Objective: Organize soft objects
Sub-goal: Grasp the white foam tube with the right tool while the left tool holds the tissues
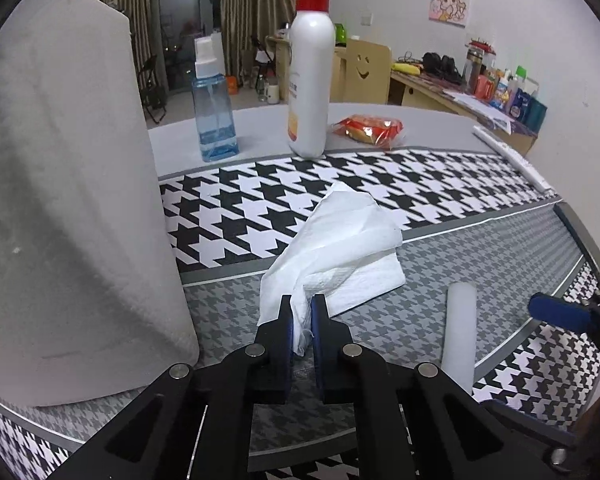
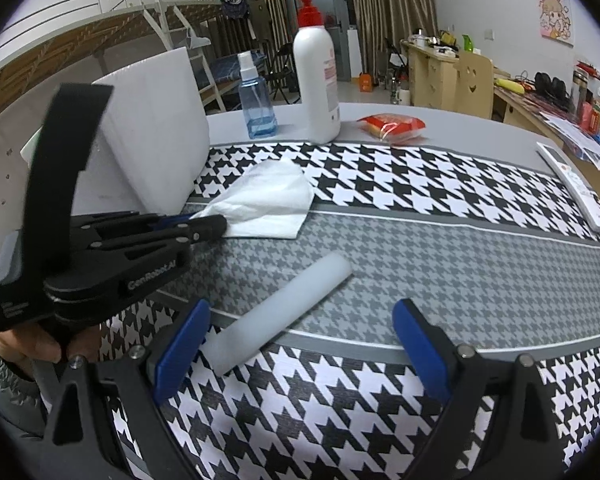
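Left wrist view: tissue pinched, ready for lifting.
Left gripper [image 1: 301, 322] clamped narrow on one crumpled tissue [image 1: 336, 252] on the checked mat [image 1: 480, 256], beside one foam block [image 1: 68, 200].

Right wrist view: right gripper [image 2: 300, 344] spread wide, holding nothing, over one foam roll [image 2: 278, 312]. Likely next: closing on it. Two bottles behind.

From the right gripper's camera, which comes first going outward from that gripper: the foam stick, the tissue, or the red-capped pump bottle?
1. Foam stick, lying just ahead of the right gripper, slightly left.
2. Tissue, farther back on the left, pinched by the left gripper.
3. Pump bottle, standing at the back.
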{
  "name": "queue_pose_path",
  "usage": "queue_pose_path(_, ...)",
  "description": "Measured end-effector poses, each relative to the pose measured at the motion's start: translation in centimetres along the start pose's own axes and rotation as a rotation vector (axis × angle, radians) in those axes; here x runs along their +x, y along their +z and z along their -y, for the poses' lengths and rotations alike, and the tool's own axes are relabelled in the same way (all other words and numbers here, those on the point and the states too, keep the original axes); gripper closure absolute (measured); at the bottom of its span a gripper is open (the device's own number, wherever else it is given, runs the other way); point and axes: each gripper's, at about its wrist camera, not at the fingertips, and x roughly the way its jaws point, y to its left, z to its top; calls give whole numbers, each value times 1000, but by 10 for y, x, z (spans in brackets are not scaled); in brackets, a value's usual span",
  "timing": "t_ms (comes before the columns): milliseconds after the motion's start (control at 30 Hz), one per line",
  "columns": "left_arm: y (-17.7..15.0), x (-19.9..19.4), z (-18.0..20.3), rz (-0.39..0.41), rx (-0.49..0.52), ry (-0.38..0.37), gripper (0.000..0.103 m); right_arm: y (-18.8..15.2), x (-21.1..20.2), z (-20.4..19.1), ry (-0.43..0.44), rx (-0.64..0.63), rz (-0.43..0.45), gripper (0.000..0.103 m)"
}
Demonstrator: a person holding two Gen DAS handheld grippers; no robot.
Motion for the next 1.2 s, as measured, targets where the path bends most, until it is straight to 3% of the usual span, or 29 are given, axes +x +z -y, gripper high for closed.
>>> queue_pose_path(100,-1,-5,0,16,1,-6,94,2,4,-2,-14,1,-7,10)
queue_pose_path(267,-4,-10,-3,42,-1,0,94,2,14,-1,-25,24,-55,31)
queue_pose_path(633,-10,-20,-10,79,-17,-6,94,6,24,-12,-15,32,-98,60)
queue_pose_path(867,-11,-29,-13,115,-24,-16,94,11,30,-13,-42,60,-122,70)
queue_pose_path(1200,-16,-43,-20,163,-35,-37,94,14,35,-16,-101,90,-168,75)
